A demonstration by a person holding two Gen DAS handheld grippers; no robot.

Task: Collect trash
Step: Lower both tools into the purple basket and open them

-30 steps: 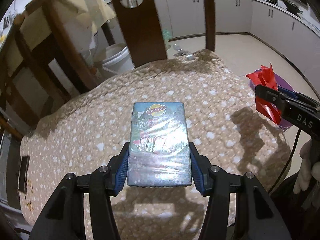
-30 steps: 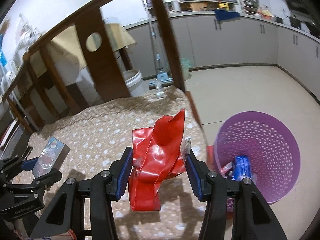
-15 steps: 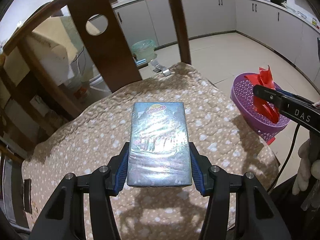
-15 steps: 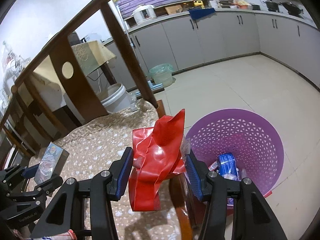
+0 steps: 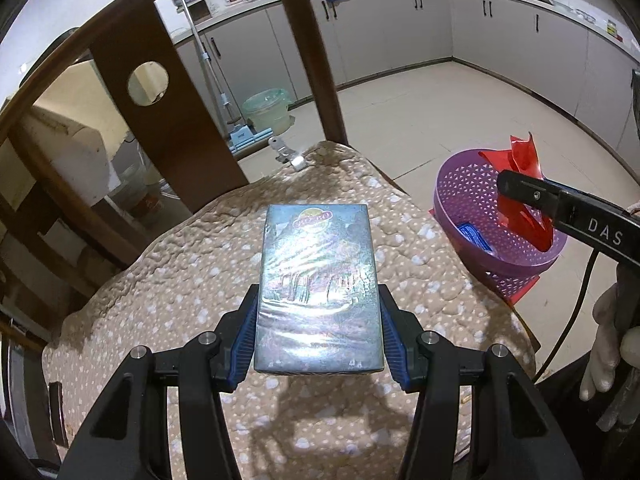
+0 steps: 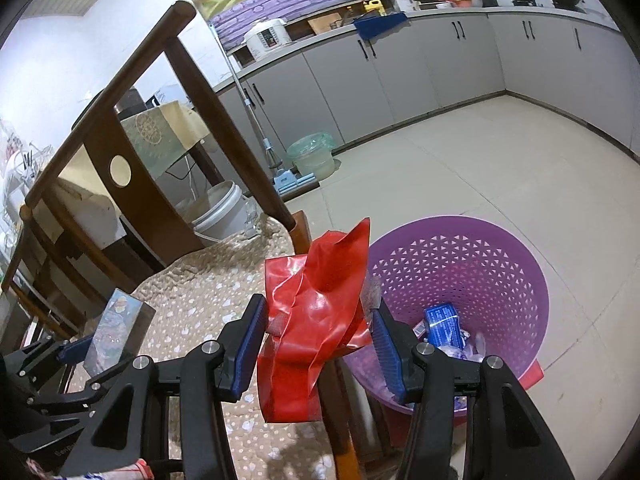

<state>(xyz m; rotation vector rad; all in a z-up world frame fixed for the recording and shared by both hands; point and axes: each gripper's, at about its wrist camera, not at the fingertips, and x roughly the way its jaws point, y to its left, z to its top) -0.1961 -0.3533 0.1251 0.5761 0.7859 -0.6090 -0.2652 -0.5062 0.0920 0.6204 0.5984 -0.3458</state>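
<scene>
The right gripper (image 6: 318,336) is pinching a crumpled red wrapper (image 6: 316,308) at lower centre, beside the purple basket (image 6: 516,264), and the left gripper (image 5: 318,336) is clamping a shiny box (image 5: 318,284); letting go now is risking a miss

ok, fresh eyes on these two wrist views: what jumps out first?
The crumpled red wrapper, clamped in the right gripper beside the rim of the purple basket on the floor. Then the shiny blue packet, gripped by the left gripper above the spotted chair cushion. A blue pack already lies in the basket.
</scene>
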